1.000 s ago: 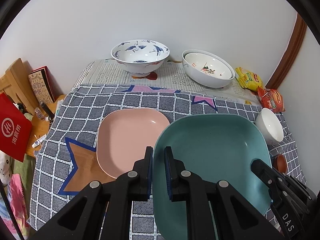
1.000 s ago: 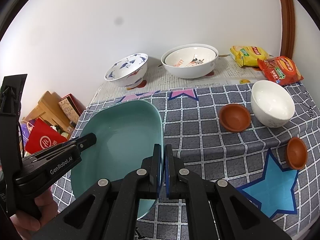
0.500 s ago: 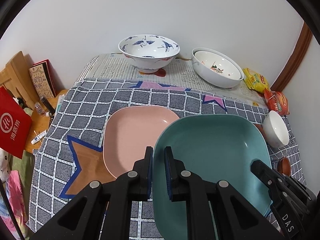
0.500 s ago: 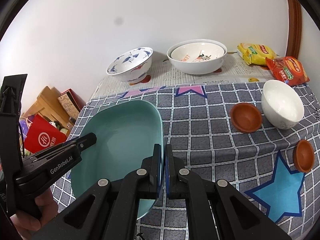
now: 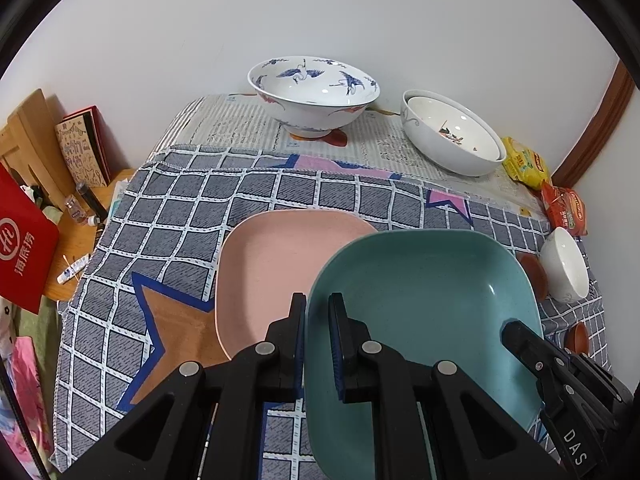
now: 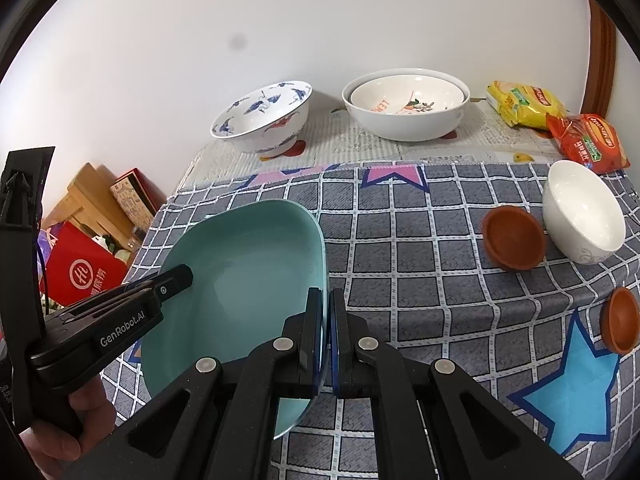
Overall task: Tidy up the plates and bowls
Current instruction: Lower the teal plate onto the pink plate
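A square teal plate [image 5: 420,292] hangs above the table, carried by both grippers. My left gripper [image 5: 318,320] is shut on its left rim. My right gripper [image 6: 326,312] is shut on the opposite rim, and one of its fingers [image 5: 520,334] shows at the plate's right edge. In the right wrist view the teal plate [image 6: 248,264] sits between my fingers and the left gripper [image 6: 176,280]. A pink square plate [image 5: 272,264] lies on the checked cloth, partly under the teal plate's left side.
At the back, on newspaper, stand a blue-crane bowl [image 5: 316,96] and two nested white bowls [image 5: 452,136]. A small white bowl [image 6: 582,216], two brown dishes [image 6: 514,238] [image 6: 620,320] and snack packets [image 6: 586,142] occupy the right. Left of the table are a red bag [image 5: 20,240] and wooden clutter.
Both grippers have carried the teal plate a little to the left and lower, further over the pink plate. Both grips are unchanged.
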`<control>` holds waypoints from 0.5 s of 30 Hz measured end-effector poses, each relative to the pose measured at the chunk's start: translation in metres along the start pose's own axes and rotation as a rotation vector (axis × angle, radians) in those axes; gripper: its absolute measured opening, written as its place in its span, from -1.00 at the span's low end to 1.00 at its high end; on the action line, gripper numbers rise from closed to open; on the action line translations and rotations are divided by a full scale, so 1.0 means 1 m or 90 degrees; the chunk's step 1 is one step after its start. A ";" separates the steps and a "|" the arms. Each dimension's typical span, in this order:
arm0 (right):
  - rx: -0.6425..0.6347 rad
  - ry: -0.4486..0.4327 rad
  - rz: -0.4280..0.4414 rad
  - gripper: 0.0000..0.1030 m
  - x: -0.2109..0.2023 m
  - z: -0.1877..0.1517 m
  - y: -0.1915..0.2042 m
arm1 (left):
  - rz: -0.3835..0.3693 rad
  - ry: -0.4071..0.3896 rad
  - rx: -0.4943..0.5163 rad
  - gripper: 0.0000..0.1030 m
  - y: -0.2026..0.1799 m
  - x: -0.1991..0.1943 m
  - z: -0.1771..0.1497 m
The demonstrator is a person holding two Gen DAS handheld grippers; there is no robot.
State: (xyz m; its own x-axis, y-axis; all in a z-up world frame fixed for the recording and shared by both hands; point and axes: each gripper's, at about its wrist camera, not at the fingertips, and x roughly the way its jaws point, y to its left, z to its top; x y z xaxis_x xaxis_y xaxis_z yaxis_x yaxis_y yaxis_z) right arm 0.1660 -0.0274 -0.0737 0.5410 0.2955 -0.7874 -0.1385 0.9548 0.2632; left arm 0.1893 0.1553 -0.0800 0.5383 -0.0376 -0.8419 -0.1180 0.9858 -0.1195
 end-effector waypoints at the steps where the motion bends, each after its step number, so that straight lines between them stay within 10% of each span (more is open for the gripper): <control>1: -0.001 0.002 -0.001 -0.92 0.002 0.000 0.001 | 0.000 0.001 -0.001 -0.78 0.001 0.001 0.001; 15: -0.013 0.025 -0.003 -0.92 0.033 0.005 0.012 | 0.003 0.021 -0.021 -0.78 0.022 0.029 0.008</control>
State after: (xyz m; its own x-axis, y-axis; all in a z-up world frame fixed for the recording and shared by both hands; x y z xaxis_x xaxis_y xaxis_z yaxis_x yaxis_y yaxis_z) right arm 0.1869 -0.0063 -0.0939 0.5091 0.2924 -0.8095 -0.1534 0.9563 0.2490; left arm 0.2087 0.1771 -0.1027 0.5094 -0.0395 -0.8596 -0.1473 0.9802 -0.1324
